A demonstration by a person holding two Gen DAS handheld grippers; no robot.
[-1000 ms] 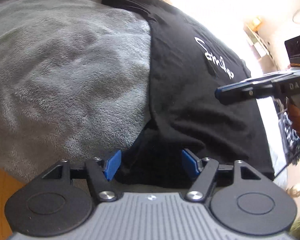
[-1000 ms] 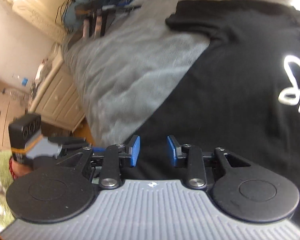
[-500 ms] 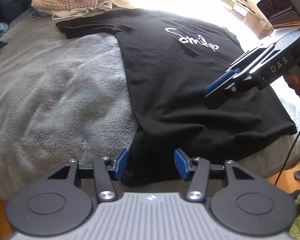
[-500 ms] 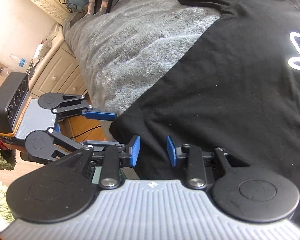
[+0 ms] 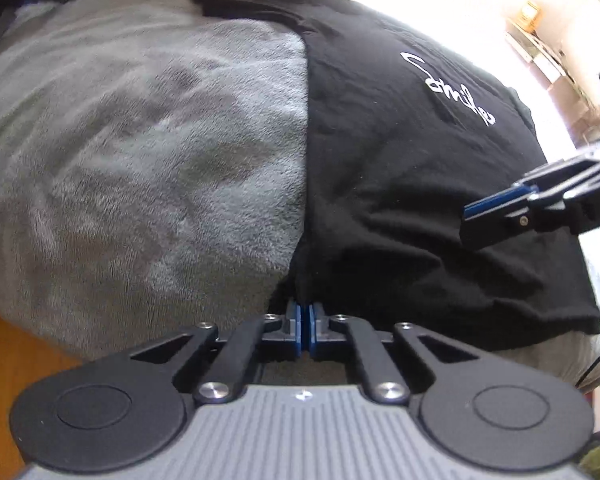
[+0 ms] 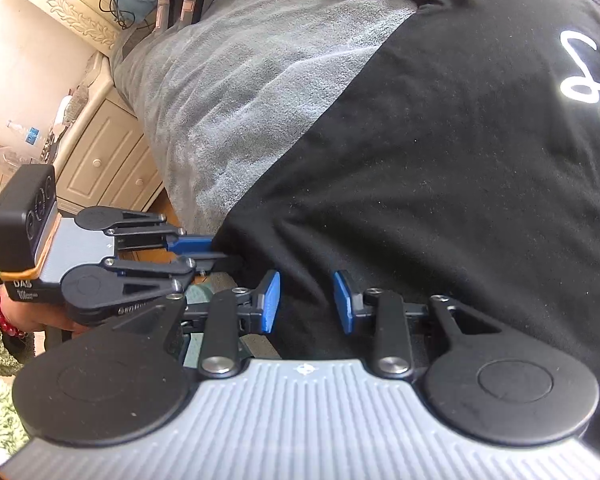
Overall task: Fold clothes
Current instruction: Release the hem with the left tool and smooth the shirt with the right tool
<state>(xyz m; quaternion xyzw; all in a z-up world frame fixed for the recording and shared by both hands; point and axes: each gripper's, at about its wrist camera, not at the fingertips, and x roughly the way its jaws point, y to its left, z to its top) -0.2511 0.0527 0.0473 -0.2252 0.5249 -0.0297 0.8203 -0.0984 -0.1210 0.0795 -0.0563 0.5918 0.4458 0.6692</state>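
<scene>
The left gripper (image 5: 304, 330) is seen clamped on the near hem corner of the black T-shirt (image 5: 400, 168); a second ago its blue pads stood apart around that corner. The right gripper (image 6: 306, 300) is held with fingers apart over the hem, nothing pinched. "DAS" is read on the left gripper's body. The shirt is spread on the grey fleece blanket (image 5: 140, 152), collar farthest, white script across the chest not fully legible.

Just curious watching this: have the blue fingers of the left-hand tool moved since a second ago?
Yes. The left gripper has closed: its blue pads, earlier spread wide at the black T-shirt's lower corner, now meet on that hem beside the grey blanket.
</scene>
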